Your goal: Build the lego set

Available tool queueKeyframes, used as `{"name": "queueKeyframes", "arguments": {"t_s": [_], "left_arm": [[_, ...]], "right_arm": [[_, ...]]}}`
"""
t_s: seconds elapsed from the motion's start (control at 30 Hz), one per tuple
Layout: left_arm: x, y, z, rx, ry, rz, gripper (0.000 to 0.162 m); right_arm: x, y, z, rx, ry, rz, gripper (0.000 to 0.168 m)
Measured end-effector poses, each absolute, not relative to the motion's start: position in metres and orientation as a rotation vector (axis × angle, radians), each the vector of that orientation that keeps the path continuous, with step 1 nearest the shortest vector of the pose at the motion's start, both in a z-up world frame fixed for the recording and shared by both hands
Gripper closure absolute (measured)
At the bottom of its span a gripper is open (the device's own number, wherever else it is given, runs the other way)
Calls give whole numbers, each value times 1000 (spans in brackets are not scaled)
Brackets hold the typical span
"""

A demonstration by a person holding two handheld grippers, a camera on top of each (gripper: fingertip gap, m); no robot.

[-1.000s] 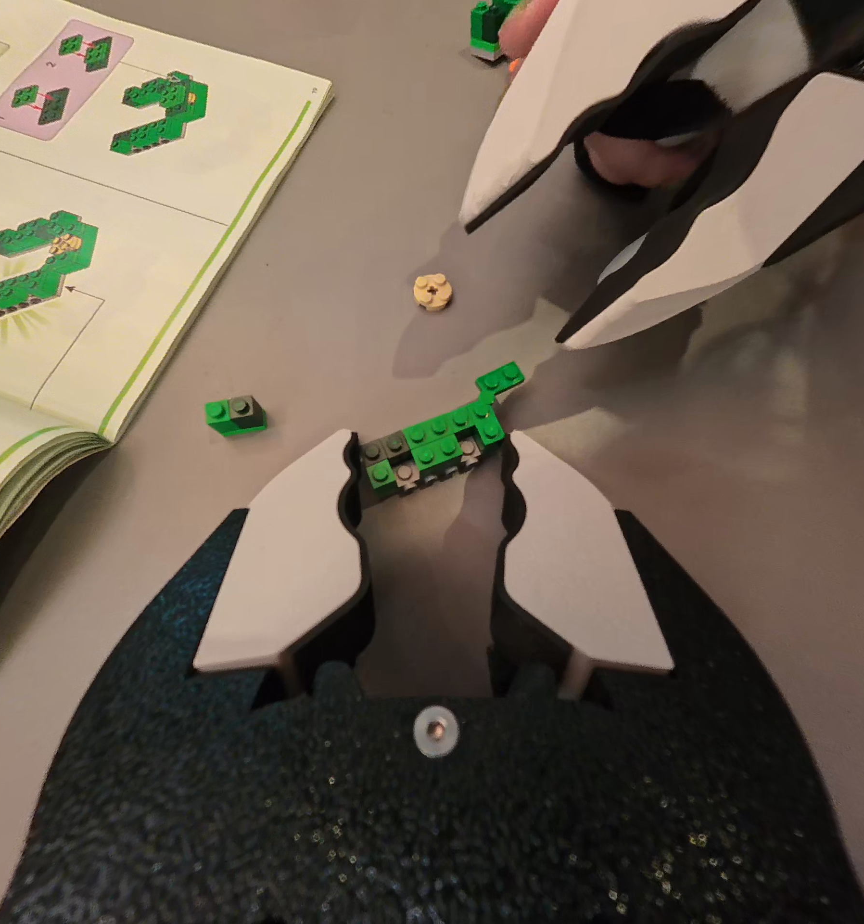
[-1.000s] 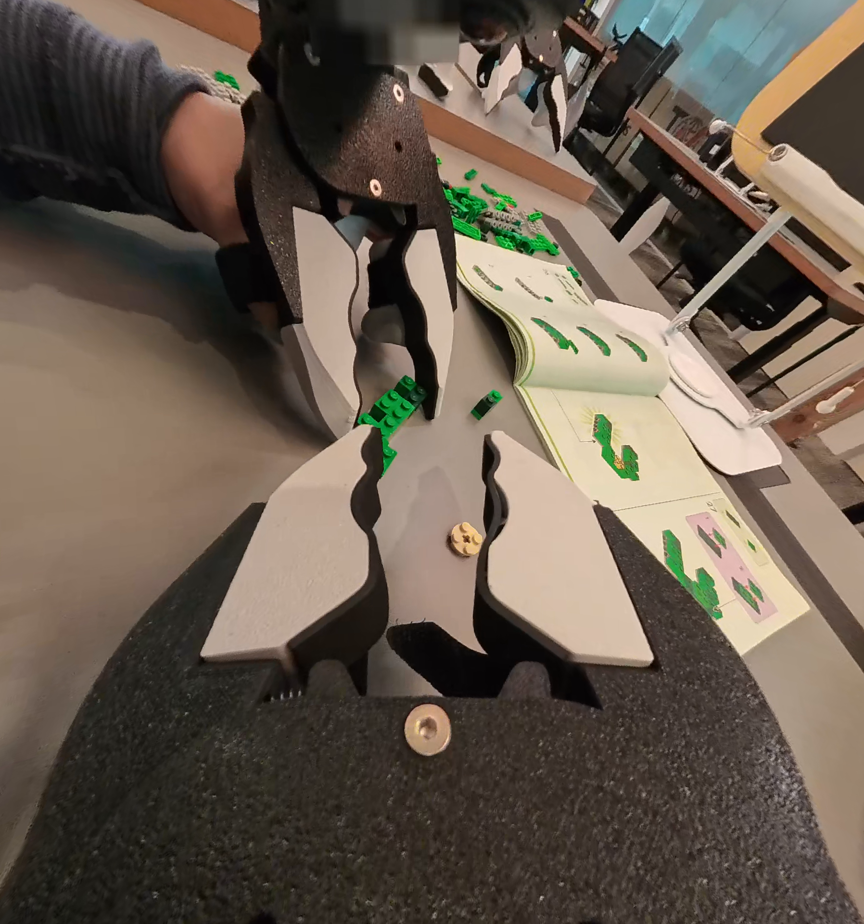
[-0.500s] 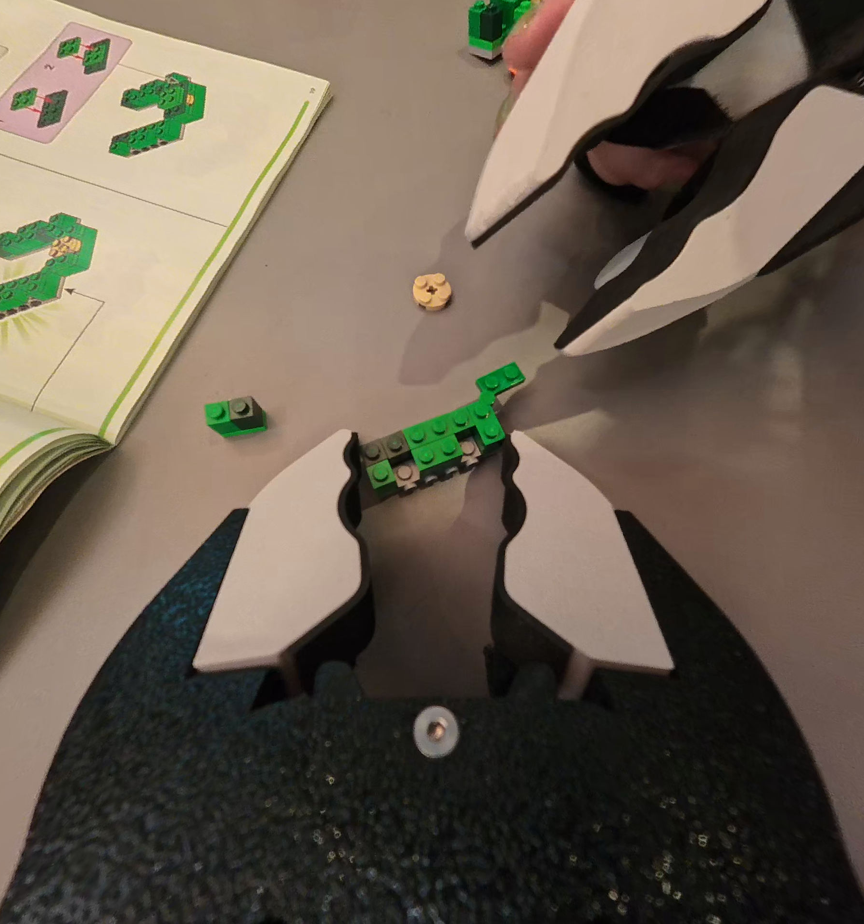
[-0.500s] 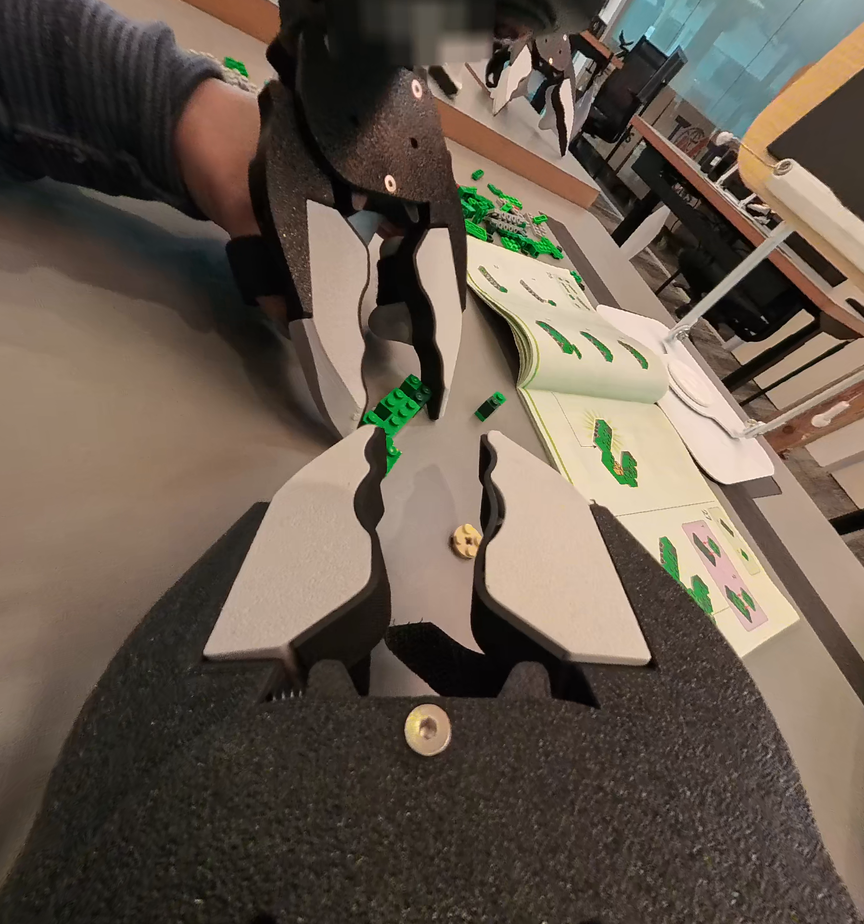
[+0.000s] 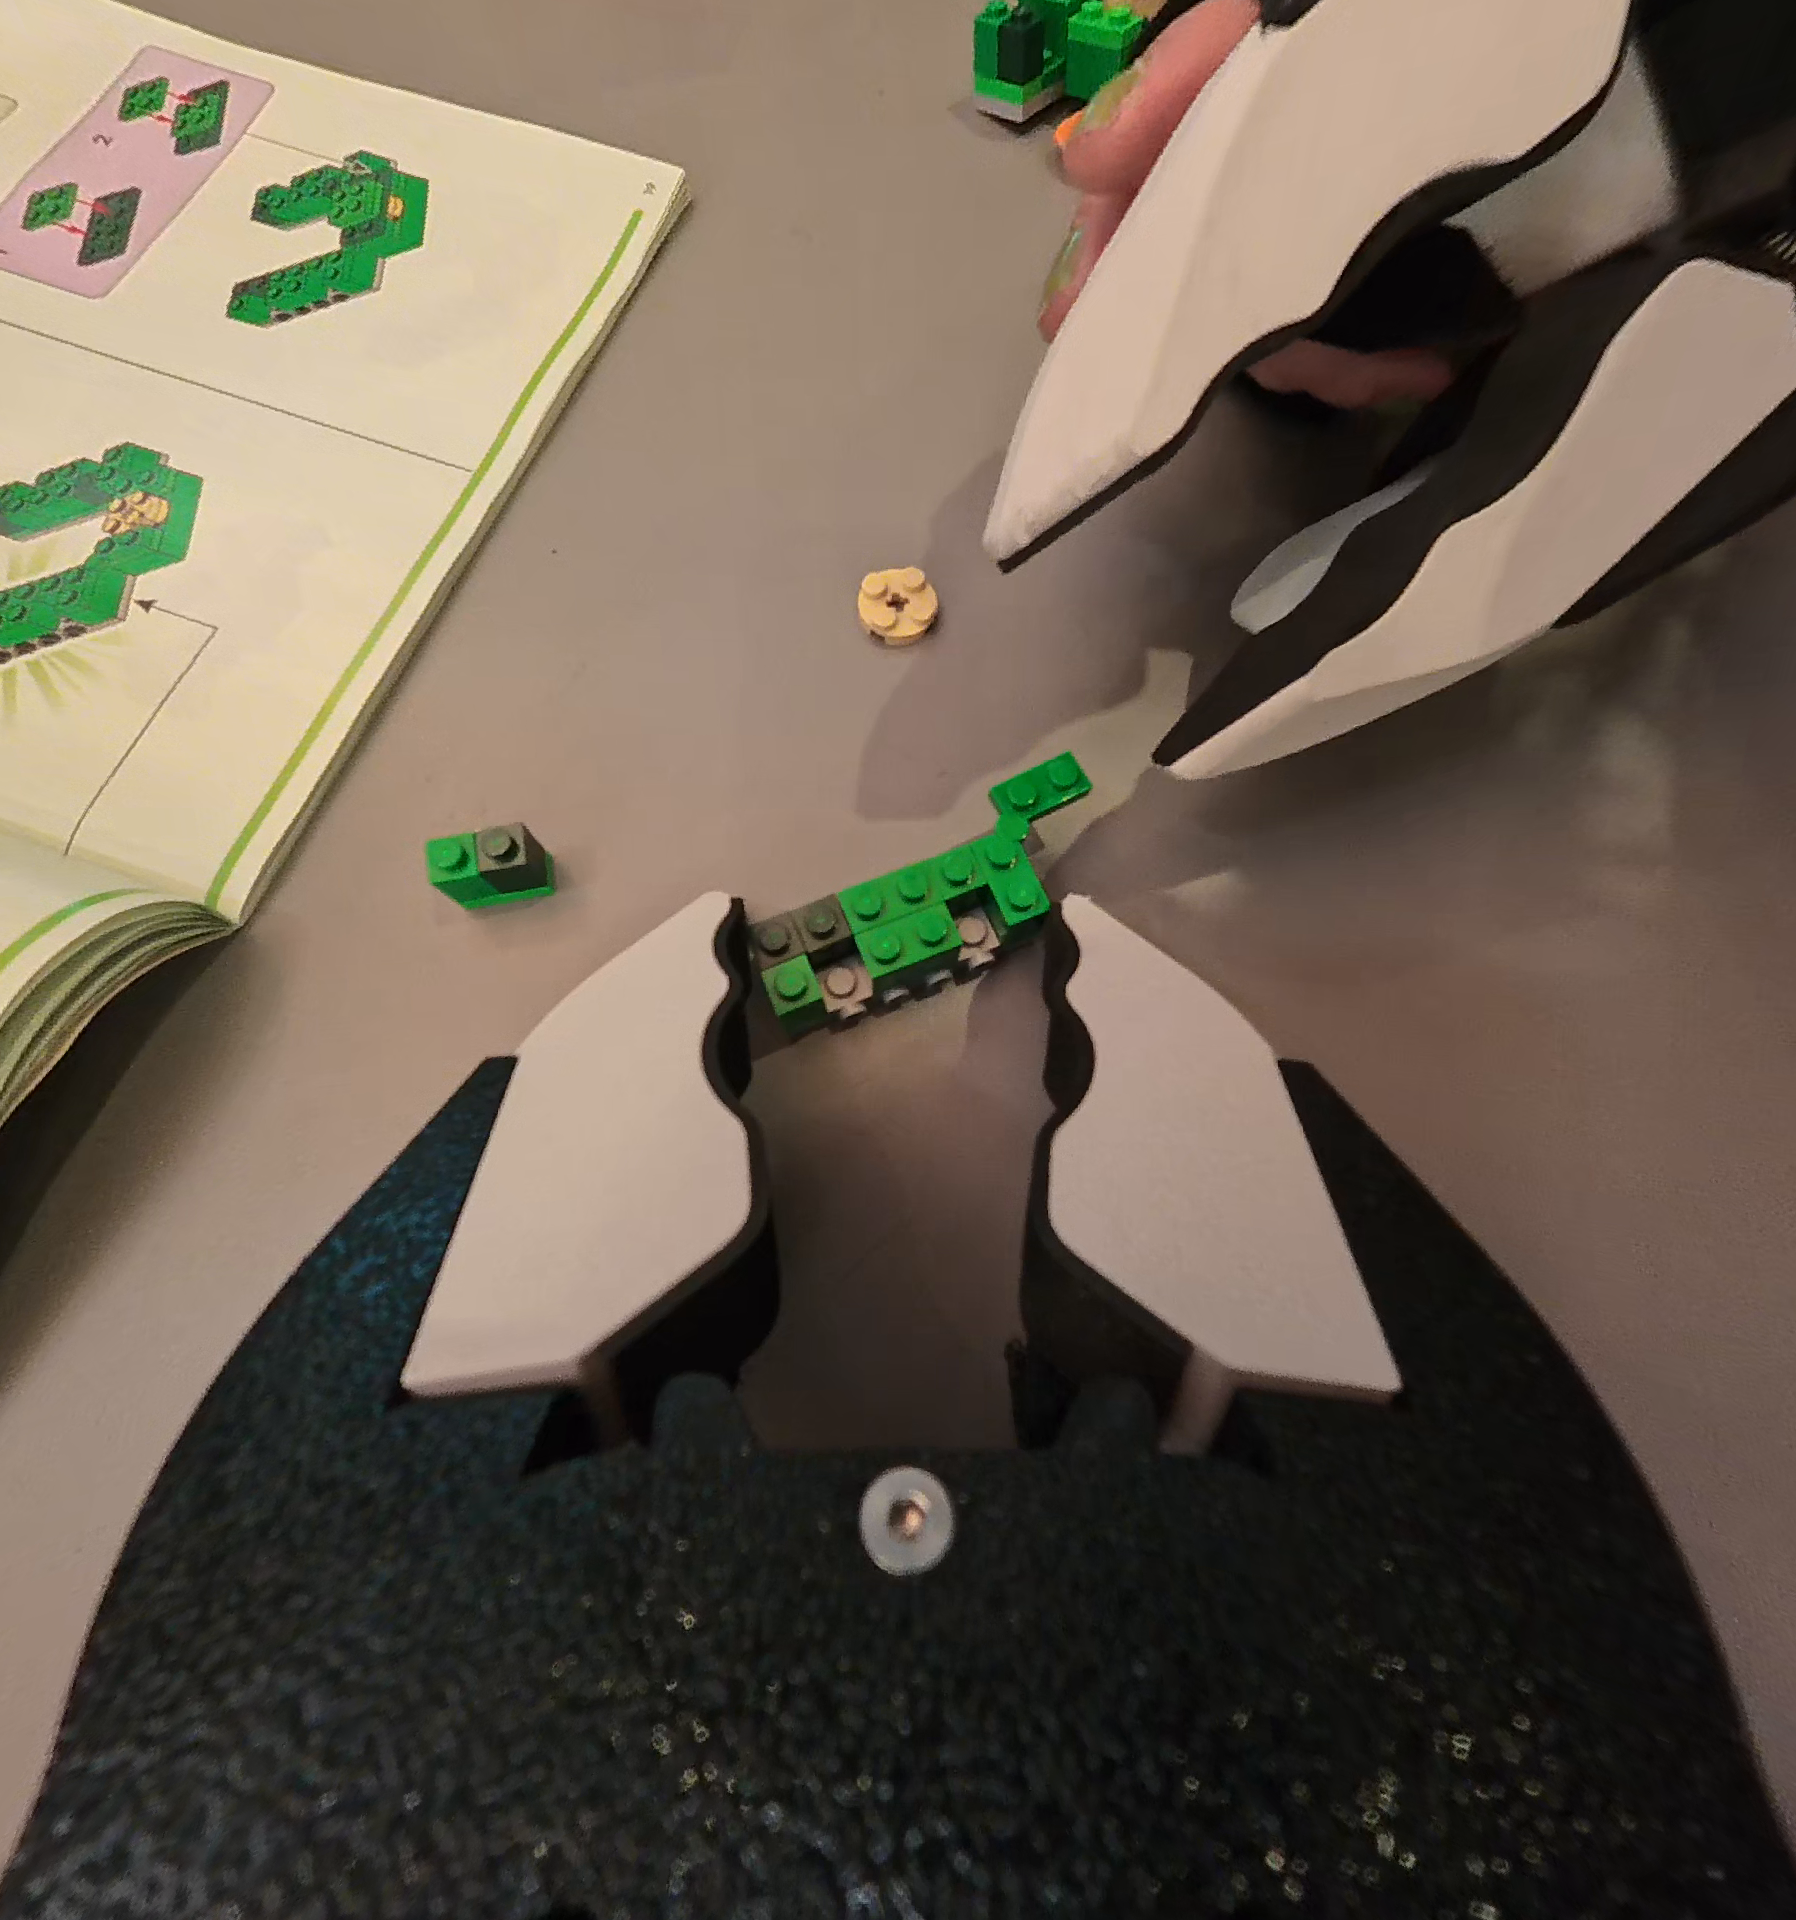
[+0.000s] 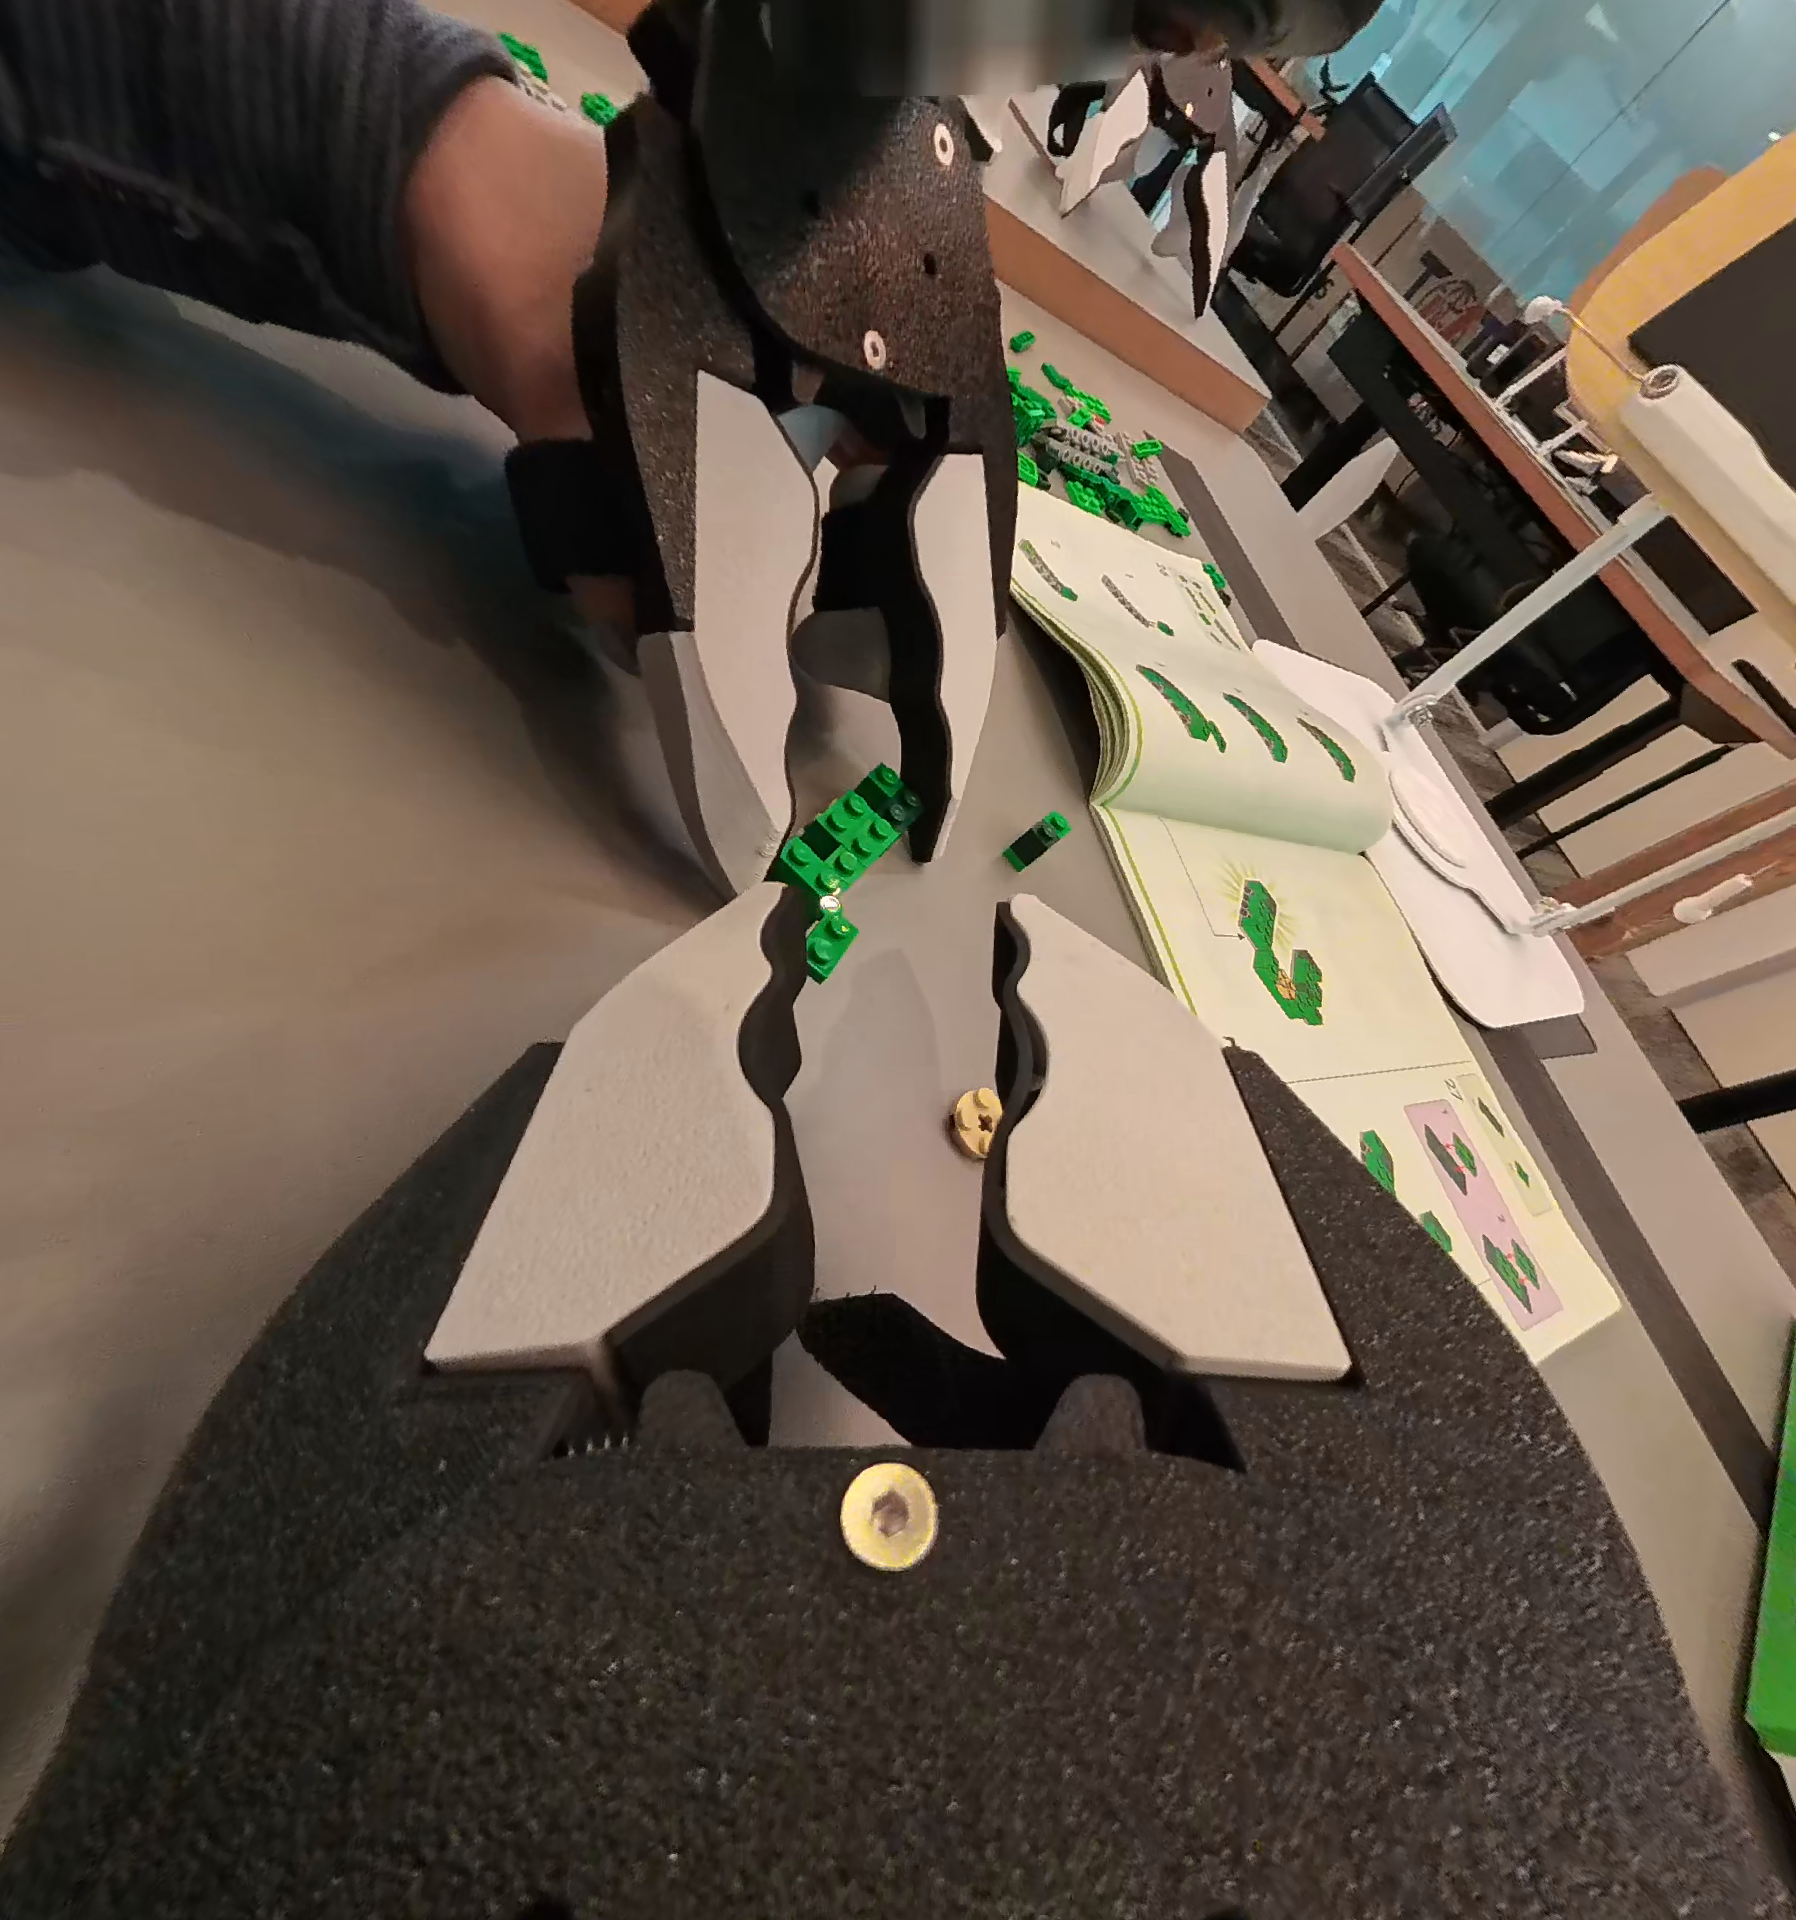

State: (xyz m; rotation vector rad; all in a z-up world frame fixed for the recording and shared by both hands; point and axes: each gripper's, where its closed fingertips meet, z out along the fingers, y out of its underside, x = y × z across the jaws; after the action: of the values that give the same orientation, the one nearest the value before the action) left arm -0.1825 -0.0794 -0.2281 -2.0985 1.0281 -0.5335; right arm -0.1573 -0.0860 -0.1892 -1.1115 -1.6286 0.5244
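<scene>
- Left gripper, lower centre of the left wrist view: jaws spread, with the green brick assembly lying on the table between the two fingertips. The assembly's dark end sits against one fingertip; whether the other tip touches it cannot be told.
- Right gripper, lower centre of the right wrist view: jaws parted and holding nothing, with the tan round plate on the table between the fingers, just beside one inner edge.
- Small green-and-dark brick, left of centre in the left wrist view, lying apart from the assembly.
- Tan round plate, centre of the left wrist view, beyond the assembly and near the right gripper that enters from the upper right.
- Instruction booklet, upper left of the left wrist view, lying open on the grey table.
- Loose green bricks, upper centre of the right wrist view, heaped beyond the booklet.
</scene>
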Motion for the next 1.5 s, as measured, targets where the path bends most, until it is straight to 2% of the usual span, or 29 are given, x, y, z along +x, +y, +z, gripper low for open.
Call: {"name": "queueKeyframes", "arguments": {"t_s": [0.37, 0.57, 1.17, 1.23, 1.4, 1.5], "left_arm": [[-183, -79, -228, -2099, 1028, -533, 108], [-183, -79, -228, -2099, 1026, -535, 108], [-182, -80, -228, -2101, 1022, -540, 108], [-182, -80, -228, -2103, 1019, -543, 108], [-182, -80, -228, -2103, 1019, -546, 108], [-182, -80, -228, -2103, 1018, -549, 108]], "right_arm": [[-156, -86, -210, -1284, -1749, 556, 142], [-154, -93, -215, -1286, -1804, 562, 162], [-154, -94, -216, -1299, -1814, 582, 163], [-154, -94, -215, -1294, -1803, 584, 158], [-128, -75, -200, -1382, -1718, 581, 127], [-82, -34, -180, -1421, -1563, 456, 126]]}}
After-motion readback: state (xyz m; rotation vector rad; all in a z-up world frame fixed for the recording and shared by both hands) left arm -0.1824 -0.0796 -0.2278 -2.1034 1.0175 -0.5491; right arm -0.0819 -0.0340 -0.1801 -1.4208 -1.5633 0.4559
